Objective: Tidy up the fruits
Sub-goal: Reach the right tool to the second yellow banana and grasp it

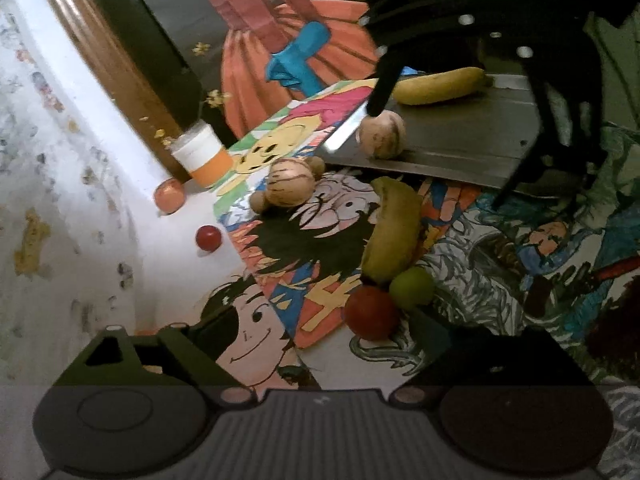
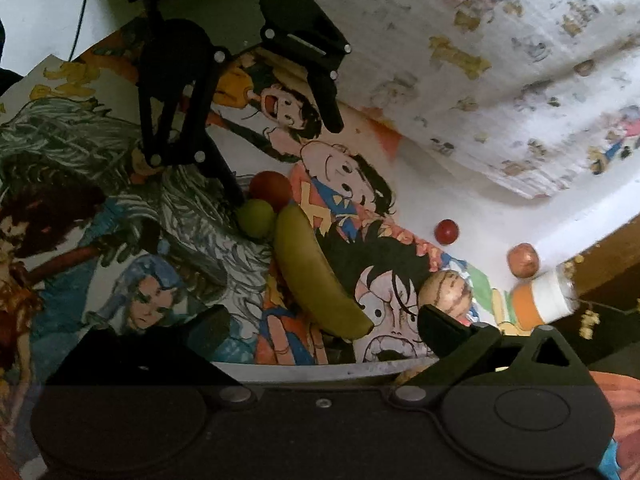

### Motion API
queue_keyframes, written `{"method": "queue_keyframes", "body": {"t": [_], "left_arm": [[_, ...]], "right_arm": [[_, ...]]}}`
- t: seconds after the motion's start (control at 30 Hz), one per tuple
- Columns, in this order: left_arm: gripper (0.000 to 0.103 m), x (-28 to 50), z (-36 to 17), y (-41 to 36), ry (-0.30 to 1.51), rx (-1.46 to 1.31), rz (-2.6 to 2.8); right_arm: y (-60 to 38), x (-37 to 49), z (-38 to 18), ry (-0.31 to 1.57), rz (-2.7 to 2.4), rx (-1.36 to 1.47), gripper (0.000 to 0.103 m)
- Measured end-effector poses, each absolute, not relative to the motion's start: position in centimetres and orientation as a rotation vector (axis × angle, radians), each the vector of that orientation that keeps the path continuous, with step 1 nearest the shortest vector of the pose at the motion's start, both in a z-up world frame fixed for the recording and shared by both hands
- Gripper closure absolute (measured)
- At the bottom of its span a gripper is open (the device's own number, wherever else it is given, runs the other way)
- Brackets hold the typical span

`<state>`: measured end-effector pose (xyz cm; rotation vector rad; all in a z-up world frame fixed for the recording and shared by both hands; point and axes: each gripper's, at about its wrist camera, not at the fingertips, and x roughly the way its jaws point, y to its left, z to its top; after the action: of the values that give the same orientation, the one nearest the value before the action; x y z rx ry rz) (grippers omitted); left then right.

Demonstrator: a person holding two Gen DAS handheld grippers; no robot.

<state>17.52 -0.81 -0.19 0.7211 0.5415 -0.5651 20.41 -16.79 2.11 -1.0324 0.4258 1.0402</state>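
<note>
In the left wrist view a steel tray (image 1: 472, 136) holds a yellow banana (image 1: 436, 85) and a striped beige melon (image 1: 382, 135). On the cartoon posters lie a greenish banana (image 1: 394, 230), a green apple (image 1: 412, 288), a red apple (image 1: 372, 313), a second striped melon (image 1: 290, 182), a small red fruit (image 1: 208, 238) and an orange-pink fruit (image 1: 169, 196). My left gripper (image 1: 316, 340) is open and empty just short of the apples. My right gripper (image 1: 436, 152) hangs open over the tray; in its own view (image 2: 324, 332) it is open above the greenish banana (image 2: 316, 276).
An orange and white cup (image 1: 204, 156) stands by a wooden frame edge (image 1: 116, 68). A patterned white sheet (image 1: 52, 184) covers the left side. In the right wrist view the left gripper (image 2: 280, 156) hovers by the two apples (image 2: 260, 208).
</note>
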Motion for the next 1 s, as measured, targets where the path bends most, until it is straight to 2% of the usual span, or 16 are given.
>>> {"method": "queue_keyframes", "body": {"t": [0.07, 0.2, 0.3, 0.4, 0.47, 0.57, 0.67, 1.0], "left_arm": [[0.009, 17.9, -0.1, -0.7, 0.549, 0.716, -0.585], [0.011, 18.6, 0.0, -0.1, 0.573, 0.674, -0.625], [0.019, 18.7, -0.1, 0.1, 0.588, 0.648, -0.658], [0.029, 18.9, -0.1, 0.3, 0.6, 0.619, -0.689], [0.036, 19.0, -0.1, 0.4, 0.607, 0.596, -0.711], [0.045, 19.2, -0.1, 0.7, 0.625, 0.559, -0.742], [0.05, 19.4, -0.1, 1.0, 0.635, 0.526, -0.76], [0.064, 19.5, -0.2, 1.6, 0.68, 0.405, -0.764]], "right_arm": [[-16.9, 21.3, 2.0, 0.423, 1.098, -1.022, 0.016], [-16.3, 22.2, 1.4, 0.429, 1.149, -1.046, 0.021], [-16.1, 23.0, 1.2, 0.448, 1.178, -1.026, 0.025], [-16.0, 24.1, 1.2, 0.458, 1.193, -0.992, 0.035], [-16.1, 24.7, 1.1, 0.478, 1.195, -0.967, 0.045], [-16.5, 25.7, 1.0, 0.528, 1.23, -0.899, 0.051], [-16.8, 26.4, 1.0, 0.583, 1.253, -0.832, 0.057], [-16.8, 26.4, 0.8, 0.661, 1.201, -0.701, 0.065]]}}
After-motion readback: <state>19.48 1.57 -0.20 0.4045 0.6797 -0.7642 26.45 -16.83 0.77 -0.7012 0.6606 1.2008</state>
